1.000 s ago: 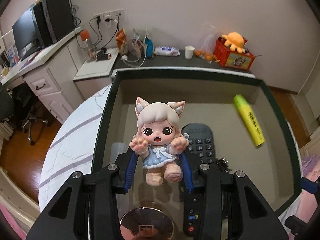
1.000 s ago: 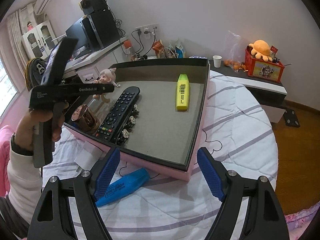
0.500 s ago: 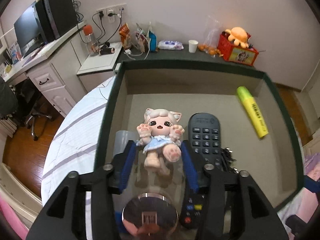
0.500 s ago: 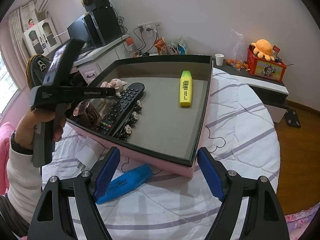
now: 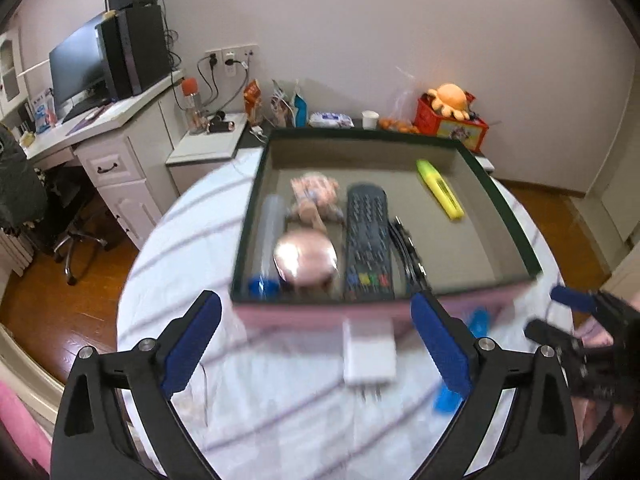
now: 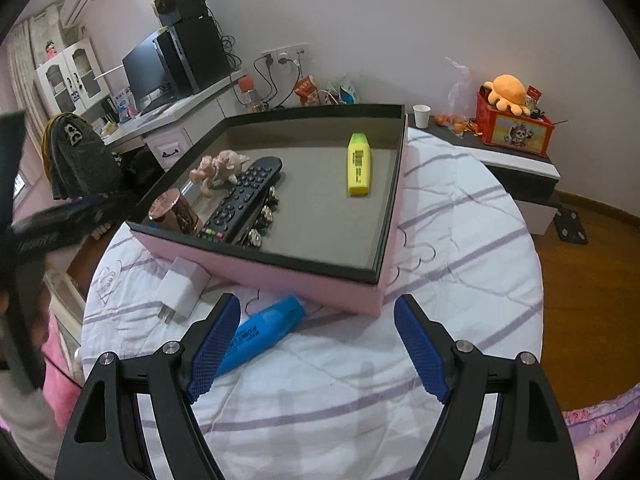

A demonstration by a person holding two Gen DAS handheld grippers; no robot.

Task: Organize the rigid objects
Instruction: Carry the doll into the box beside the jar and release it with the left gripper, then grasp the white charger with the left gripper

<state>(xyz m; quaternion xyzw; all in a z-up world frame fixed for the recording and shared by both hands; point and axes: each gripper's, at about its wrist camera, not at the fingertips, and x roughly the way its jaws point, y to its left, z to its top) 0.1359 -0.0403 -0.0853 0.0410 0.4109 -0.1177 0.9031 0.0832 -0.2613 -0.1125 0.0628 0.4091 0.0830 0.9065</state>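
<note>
A pink box [image 6: 280, 272] with a dark rim stands on the round table. In it lie a cat-eared doll [image 6: 218, 168] on its side, a black remote [image 6: 244, 196], a copper-lidded jar [image 6: 172, 212] and a yellow highlighter [image 6: 358, 164]. The doll [image 5: 314, 196] also shows blurred in the left wrist view. Outside the box lie a white charger [image 6: 182, 288] and a blue highlighter [image 6: 264, 330]. My left gripper [image 5: 316, 344] is open and empty, above the charger [image 5: 370, 354]. My right gripper [image 6: 318, 350] is open and empty, over the blue highlighter.
A white quilted cloth with purple stripes [image 6: 460, 248] covers the table. A desk with monitor [image 5: 80, 72] stands at the left. A low shelf with a red toy box [image 6: 514, 128] and paper cup [image 6: 422, 114] is behind the table. Wooden floor surrounds the table.
My left gripper let go of the doll, opened wide and pulled back out of the box to the near side. The doll now lies in the box. My right gripper stayed open.
</note>
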